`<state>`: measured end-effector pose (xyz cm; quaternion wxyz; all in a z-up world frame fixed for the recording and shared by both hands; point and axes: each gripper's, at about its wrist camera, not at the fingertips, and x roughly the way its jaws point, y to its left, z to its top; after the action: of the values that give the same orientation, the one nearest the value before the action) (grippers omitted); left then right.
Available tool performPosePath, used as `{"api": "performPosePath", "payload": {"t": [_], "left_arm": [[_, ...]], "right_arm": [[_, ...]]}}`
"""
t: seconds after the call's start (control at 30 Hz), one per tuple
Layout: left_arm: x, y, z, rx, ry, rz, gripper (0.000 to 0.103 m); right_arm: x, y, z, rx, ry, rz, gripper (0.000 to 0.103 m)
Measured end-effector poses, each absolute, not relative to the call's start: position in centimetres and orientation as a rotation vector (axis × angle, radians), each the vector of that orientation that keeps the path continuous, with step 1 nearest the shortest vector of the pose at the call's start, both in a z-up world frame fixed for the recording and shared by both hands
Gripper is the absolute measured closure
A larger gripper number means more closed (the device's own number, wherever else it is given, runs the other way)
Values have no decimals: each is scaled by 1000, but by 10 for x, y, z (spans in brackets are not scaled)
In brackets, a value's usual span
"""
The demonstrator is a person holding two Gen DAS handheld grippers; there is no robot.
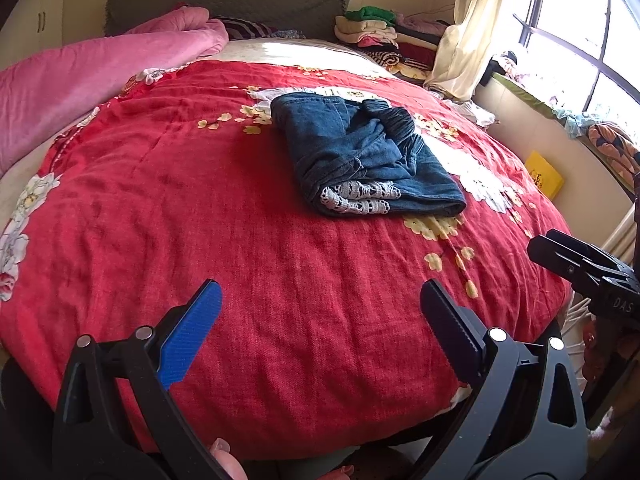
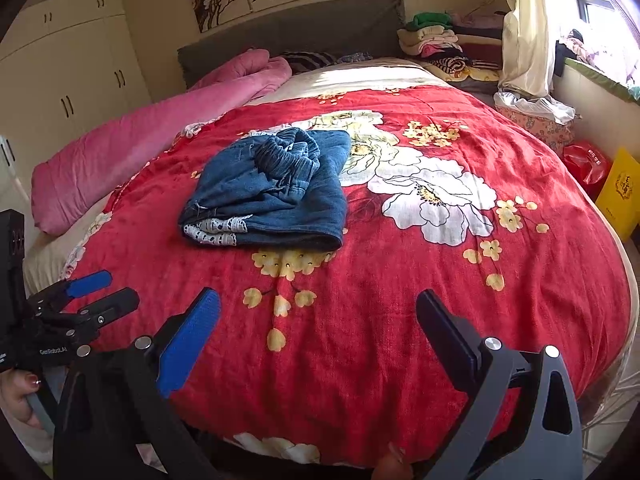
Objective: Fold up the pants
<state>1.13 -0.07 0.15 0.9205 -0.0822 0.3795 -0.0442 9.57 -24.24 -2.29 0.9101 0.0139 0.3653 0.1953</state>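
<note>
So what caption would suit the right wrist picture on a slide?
Folded jeans rest on a red flowered blanket, both open grippers, right and left, held back near the bed's edge.

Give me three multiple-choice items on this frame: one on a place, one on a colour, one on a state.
1. Where are the pants?
A. on the red blanket
B. on the floor
C. in the left gripper

2. What colour is the rolled quilt at the bed's edge?
A. green
B. pink
C. white

3. How do the right gripper jaws stand?
A. shut on the pants
B. shut, empty
C. open, empty

Answers: 1 A, the pants lie folded mid-blanket. 2 B, the quilt is pink in both views. 3 C, the fingers stand wide apart with only blanket between.
</note>
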Motion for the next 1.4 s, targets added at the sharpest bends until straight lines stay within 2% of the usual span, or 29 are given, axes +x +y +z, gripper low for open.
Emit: {"api": "performPosePath", "payload": {"t": [1.4], "left_arm": [[7, 1, 7, -148, 776, -72, 10]], "right_arm": [[93, -240, -18, 14, 752, 392, 5]]}}
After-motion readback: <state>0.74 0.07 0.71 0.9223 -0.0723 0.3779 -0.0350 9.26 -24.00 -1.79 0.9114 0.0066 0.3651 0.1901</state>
